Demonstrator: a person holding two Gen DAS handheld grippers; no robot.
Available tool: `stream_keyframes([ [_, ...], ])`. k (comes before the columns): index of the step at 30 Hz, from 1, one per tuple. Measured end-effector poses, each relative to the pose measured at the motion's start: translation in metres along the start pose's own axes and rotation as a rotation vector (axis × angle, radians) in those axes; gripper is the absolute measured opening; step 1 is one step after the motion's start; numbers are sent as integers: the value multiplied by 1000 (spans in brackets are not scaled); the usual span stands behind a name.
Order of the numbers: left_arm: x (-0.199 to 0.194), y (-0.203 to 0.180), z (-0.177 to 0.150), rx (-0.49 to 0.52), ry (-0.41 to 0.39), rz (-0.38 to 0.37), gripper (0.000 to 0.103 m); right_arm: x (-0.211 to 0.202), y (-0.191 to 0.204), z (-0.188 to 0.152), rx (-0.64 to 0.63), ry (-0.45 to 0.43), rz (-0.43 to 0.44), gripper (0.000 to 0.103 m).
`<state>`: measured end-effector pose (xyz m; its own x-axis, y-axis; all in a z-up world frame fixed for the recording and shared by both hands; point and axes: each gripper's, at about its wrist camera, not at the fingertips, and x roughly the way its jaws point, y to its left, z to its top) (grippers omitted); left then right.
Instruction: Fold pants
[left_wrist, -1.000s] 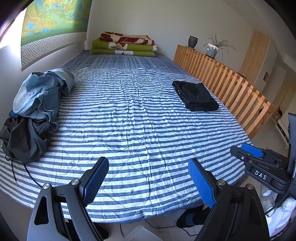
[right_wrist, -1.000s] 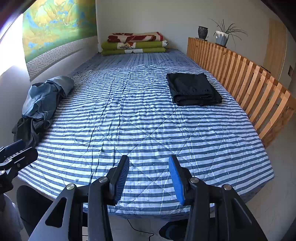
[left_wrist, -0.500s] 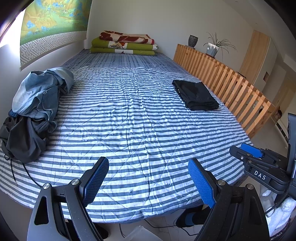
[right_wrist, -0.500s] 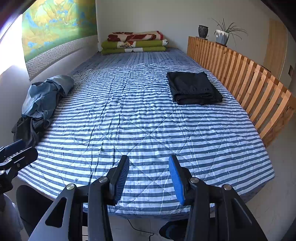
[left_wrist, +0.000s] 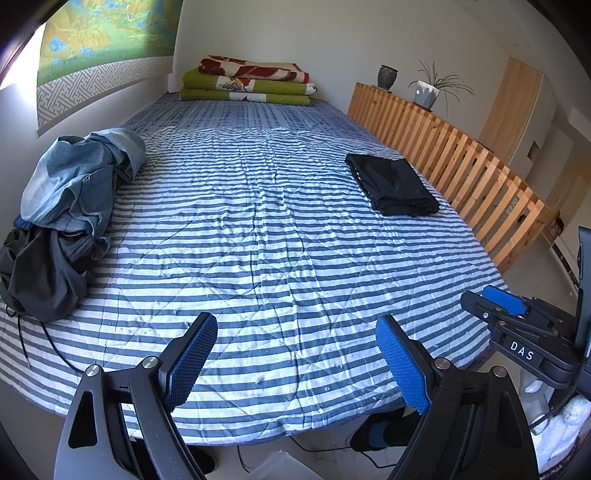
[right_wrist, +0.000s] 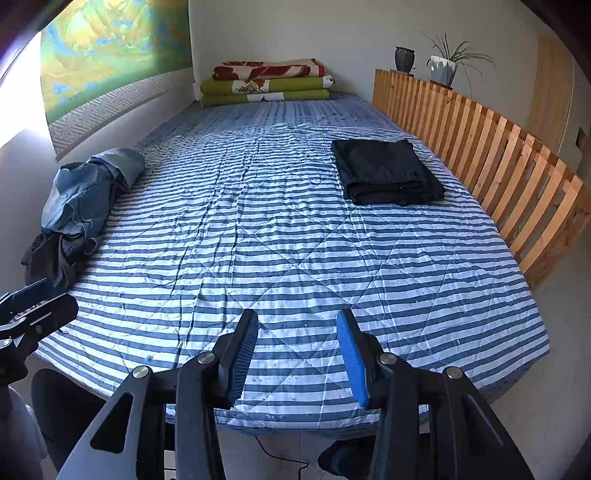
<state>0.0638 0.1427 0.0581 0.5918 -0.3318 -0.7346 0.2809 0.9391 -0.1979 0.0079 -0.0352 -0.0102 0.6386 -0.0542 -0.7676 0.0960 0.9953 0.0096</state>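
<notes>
At the left edge of both frames, against the wall, lies the heap of unfolded pants (left_wrist: 70, 206): pale denim on top, a dark grey pair beneath, its long axis running up the bed (left_wrist: 280, 266) from the near corner. A black pair (right_wrist: 384, 171) already sits folded at the upper right, beside the wooden rail (right_wrist: 517, 177). Your left gripper (left_wrist: 291, 363) is the nearer one to the heap, which lies forward and to its left; your right gripper (right_wrist: 297, 356) is well apart from it. Both hang over the near edge of the bed, jaws spread, the left wider, holding and touching nothing.
</notes>
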Motion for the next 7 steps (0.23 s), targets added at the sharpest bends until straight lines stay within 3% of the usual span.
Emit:
stream_keyframes([
  [7, 13, -3, 0, 26, 12, 17, 92, 8, -2, 1, 4, 14, 0, 41],
])
